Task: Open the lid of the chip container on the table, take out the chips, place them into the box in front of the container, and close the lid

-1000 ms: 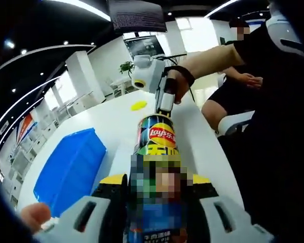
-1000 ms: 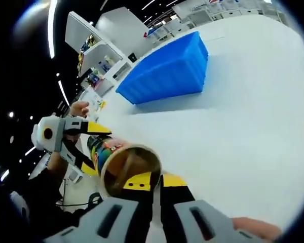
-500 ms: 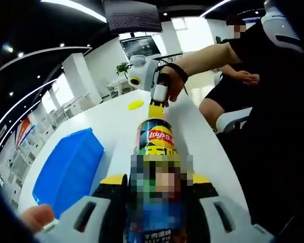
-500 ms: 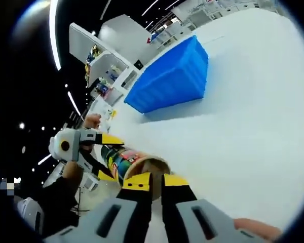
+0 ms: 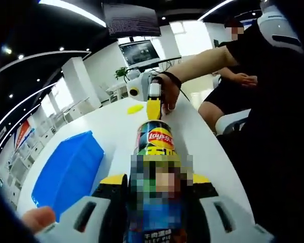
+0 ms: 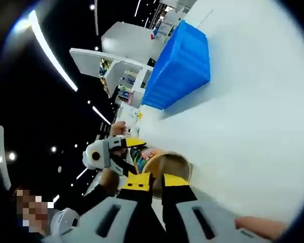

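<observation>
Your left gripper (image 5: 154, 190) pinches the chip can (image 5: 156, 147), lying along its jaws over the white table (image 5: 192, 131). Your right gripper (image 6: 151, 183) sits at the can's open mouth, jaws pressed nearly together. The blue box (image 5: 66, 169) rests nearby. A yellow lid (image 5: 135, 108) lies beyond.

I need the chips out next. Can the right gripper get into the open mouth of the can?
Probably yes: the right gripper sits right at the can's open mouth, lid off, nothing between; the left gripper clamps the body.
</observation>
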{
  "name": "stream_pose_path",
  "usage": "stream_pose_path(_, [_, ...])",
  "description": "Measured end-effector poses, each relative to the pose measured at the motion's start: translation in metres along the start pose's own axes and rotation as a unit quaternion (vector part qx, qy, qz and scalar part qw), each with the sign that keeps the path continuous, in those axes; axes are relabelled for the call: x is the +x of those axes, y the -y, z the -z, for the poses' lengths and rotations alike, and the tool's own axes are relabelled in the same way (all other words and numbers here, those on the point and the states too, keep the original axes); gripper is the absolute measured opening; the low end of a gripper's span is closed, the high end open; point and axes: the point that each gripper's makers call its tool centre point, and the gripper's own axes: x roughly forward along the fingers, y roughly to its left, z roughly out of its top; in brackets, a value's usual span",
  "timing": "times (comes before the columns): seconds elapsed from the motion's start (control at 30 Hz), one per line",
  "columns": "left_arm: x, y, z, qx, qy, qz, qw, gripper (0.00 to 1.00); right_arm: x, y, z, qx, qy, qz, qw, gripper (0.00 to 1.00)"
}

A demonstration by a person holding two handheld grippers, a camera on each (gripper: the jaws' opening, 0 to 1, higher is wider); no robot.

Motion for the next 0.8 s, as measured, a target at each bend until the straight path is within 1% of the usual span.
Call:
stream_pose_path(0.07, [0.0,-0.001,0.0,0.001,0.001,0.0,1.0,0.43,0.0,-0.002,0.002,-0.001,-0.007,-0.009,0.9999,0.07])
stream_pose_path(0.17, [0.001,-0.003,0.001,-0.002,0.001,0.001,1.0,0.43,0.006,-0.002,0.003,-0.03,-0.009,-0.004,0.9995,0.07])
stream_pose_path(0.2, [0.001,-0.003,0.001,-0.003,0.002,0.002,1.0,0.43,0.01,-0.001,0.008,-0.049,-0.02,0.003,0.9986,0.07])
stream_pose_path(0.23, [0.001,-0.003,0.001,-0.005,0.002,0.003,1.0,0.43,0.012,-0.001,0.012,-0.052,-0.03,0.006,0.9982,0.07])
stream_pose_path(0.27, [0.001,-0.003,0.001,-0.005,0.001,0.003,1.0,0.43,0.012,-0.001,0.005,-0.041,-0.023,0.001,0.9989,0.07])
stream_pose_path(0.3, [0.0,-0.005,0.002,-0.007,0.001,0.003,1.0,0.43,0.01,0.002,-0.002,-0.038,-0.025,0.002,0.999,0.07])
stream_pose_path(0.33, [0.0,-0.005,0.002,-0.009,0.002,0.002,1.0,0.43,0.011,0.003,-0.003,-0.039,-0.025,0.001,0.9989,0.08])
stream_pose_path(0.37, [-0.001,-0.006,0.002,-0.011,0.003,0.002,0.9999,0.43,0.011,0.003,0.003,-0.042,-0.024,0.009,0.9988,0.11])
stream_pose_path(0.4, [-0.001,-0.006,0.003,-0.012,0.005,0.003,0.9999,0.43,0.011,0.006,0.003,-0.047,-0.025,0.015,0.9985,0.15])
stream_pose_path(0.47, [-0.001,-0.005,0.002,-0.012,0.008,0.004,0.9999,0.43,0.007,0.01,-0.003,-0.043,-0.026,0.015,0.9986,0.17])
stream_pose_path(0.5, [-0.001,-0.006,0.002,-0.01,0.009,0.004,0.9999,0.43,0.006,0.01,-0.003,-0.037,-0.027,0.011,0.9989,0.17])
stream_pose_path(0.53, [-0.001,-0.006,0.002,-0.009,0.01,0.005,0.9999,0.43,0.006,0.006,0.0,-0.009,-0.03,0.005,0.9995,0.16])
stream_pose_path(0.57, [0.0,-0.006,0.002,-0.01,0.01,0.006,0.9999,0.43,0.007,0.007,0.0,-0.012,-0.032,0.003,0.9994,0.15])
stream_pose_path(0.6, [0.0,-0.006,0.002,-0.01,0.011,0.006,0.9999,0.43,0.01,0.002,0.005,-0.011,-0.031,0.0,0.9995,0.13])
stream_pose_path(0.67, [0.0,-0.006,0.002,-0.012,0.012,0.007,0.9998,0.43,0.015,0.006,0.005,-0.007,-0.035,0.009,0.9993,0.13])
stream_pose_path(0.7, [0.0,-0.005,0.002,-0.012,0.011,0.008,0.9998,0.43,0.017,0.007,0.001,-0.006,-0.033,0.007,0.9994,0.11])
stream_pose_path(0.73, [-0.001,-0.006,0.003,-0.01,0.009,0.007,0.9999,0.43,0.016,0.004,0.002,0.006,-0.039,-0.002,0.9992,0.09])
stream_pose_path(0.77, [-0.001,-0.006,0.003,-0.01,0.009,0.006,0.9999,0.43,0.015,0.006,-0.005,0.005,-0.041,-0.006,0.9991,0.06])
stream_pose_path(0.8, [-0.001,-0.006,0.003,-0.009,0.009,0.004,0.9999,0.44,0.015,0.006,-0.006,-0.007,-0.042,-0.005,0.9991,0.06])
